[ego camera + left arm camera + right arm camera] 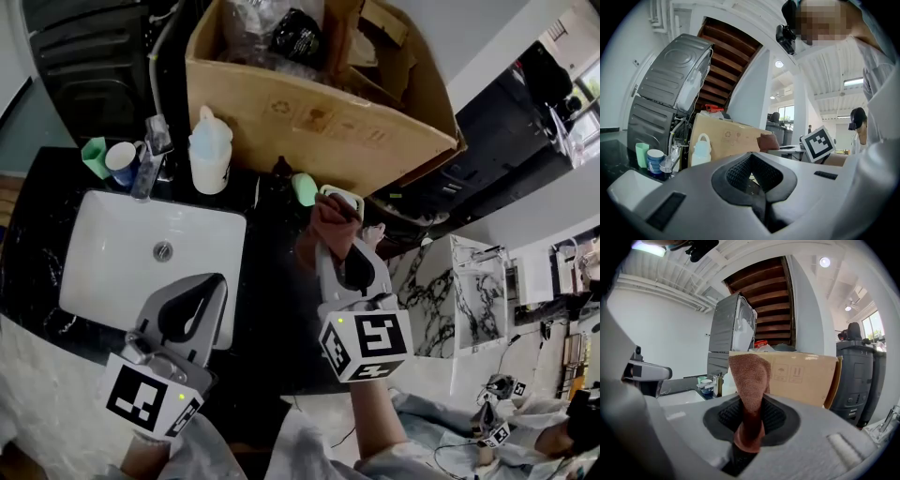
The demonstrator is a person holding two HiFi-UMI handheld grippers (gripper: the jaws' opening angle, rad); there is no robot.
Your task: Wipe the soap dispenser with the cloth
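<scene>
While the fingers of the right gripper [341, 201] clamp the rust-brown woven cloth [330, 225], those of the left gripper [214, 284] are clenched empty.

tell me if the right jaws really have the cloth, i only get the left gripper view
observer: Yes, the right gripper is shut on the cloth, which sticks up from its jaws.
operator: and where is my own one
observer: In the head view, the left gripper shows over the sink's near right corner.
operator: anything in the cloth's way
observer: A small green item lies on the counter between it and the dispenser.
</scene>
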